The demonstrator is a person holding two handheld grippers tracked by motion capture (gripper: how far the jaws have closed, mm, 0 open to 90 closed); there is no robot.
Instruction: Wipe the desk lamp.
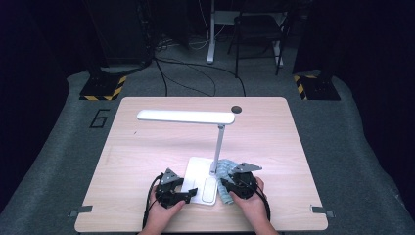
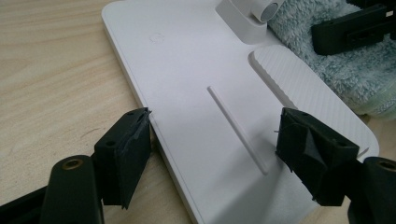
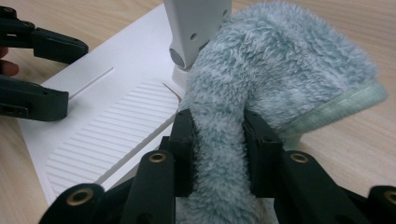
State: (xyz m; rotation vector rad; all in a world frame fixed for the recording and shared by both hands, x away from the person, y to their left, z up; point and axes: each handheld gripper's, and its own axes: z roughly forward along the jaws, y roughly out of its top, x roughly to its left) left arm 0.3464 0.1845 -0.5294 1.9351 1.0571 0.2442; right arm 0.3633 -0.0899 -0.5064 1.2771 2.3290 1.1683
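Pinching cloth (image 3: 280, 60) w/ right gripper (image 3: 219, 144) fingers, nearly closed.

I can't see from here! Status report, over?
Right gripper shut on fluffy cloth. Left gripper open, straddling lamp base. Lamp pole beside cloth.

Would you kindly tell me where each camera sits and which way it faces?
High view: above the near edge, looking forward and down on the wooden table; forearms, both hands.
Left gripper view: on the left gripper, along open jaws astride the white desk lamp's flat base.
Right gripper view: on the right gripper, jaws pinching the fluffy pale-blue cloth.
All share base and cloth.
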